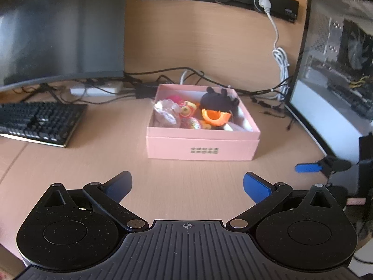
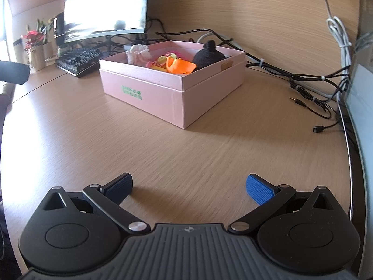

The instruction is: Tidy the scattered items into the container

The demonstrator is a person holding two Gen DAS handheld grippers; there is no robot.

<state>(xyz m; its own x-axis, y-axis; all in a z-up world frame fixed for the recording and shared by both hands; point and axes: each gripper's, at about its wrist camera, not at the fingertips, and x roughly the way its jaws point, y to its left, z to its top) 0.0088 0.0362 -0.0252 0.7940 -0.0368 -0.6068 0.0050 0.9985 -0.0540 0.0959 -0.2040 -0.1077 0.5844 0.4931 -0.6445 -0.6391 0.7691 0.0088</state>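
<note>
The pink box (image 1: pixel 202 143) stands in the middle of the wooden desk (image 1: pixel 174 186), open on top, with a small printed label on its front wall; it looks like a tray sitting inside a slightly wider base. Inside lie several small items close together: a black plush piece (image 1: pixel 219 100) at the back right, an orange piece (image 1: pixel 215 116) in front of it, a pale ruffled fabric piece (image 1: pixel 165 113) at the left, and some pink and yellow things between them that are too blurred to name. The bottom of the box is hidden by its near wall. The left gripper (image 1: pixel 187 186) is over the bare desk in front of the box, jaws wide apart and holding nothing. The right gripper (image 2: pixel 189 186) is also over the bare desk, near the corner of the box, jaws spread wide and empty. Behind the box are a keyboard (image 1: pixel 39 122), a monitor (image 1: pixel 60 30) cut off by the frame, and tangled cables (image 2: pixel 310 86).
</note>
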